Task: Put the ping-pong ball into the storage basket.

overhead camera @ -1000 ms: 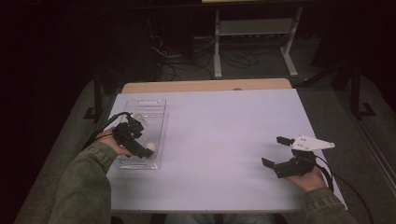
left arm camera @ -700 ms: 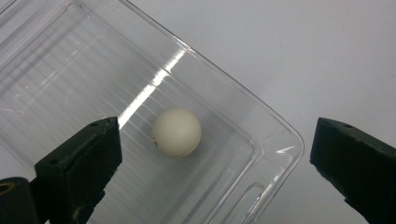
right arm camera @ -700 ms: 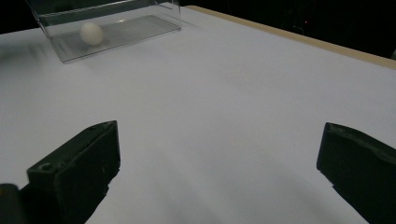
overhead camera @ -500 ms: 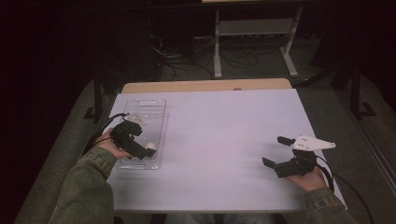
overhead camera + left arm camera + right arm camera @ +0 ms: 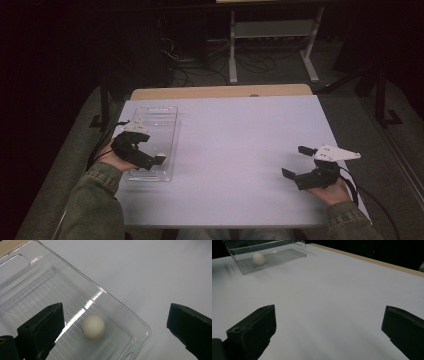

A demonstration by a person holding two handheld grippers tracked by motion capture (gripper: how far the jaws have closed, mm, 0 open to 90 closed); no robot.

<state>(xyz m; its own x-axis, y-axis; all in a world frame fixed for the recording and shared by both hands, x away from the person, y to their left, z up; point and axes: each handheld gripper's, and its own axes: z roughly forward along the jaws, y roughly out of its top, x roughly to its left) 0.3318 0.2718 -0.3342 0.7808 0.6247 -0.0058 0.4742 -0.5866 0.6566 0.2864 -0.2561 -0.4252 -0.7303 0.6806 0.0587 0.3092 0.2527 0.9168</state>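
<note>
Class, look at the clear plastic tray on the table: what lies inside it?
One white ball lies inside the clear tray, near its corner. The left gripper above hides part of the tray floor in the high view.

White counter point(image 5: 240, 150) with a wooden strip along the far edge. Only thing sitting straight on it is a clear plastic tray point(image 5: 159, 120), right under the left tool point(image 5: 150, 161), well away from the right tool point(image 5: 295, 162).
</note>
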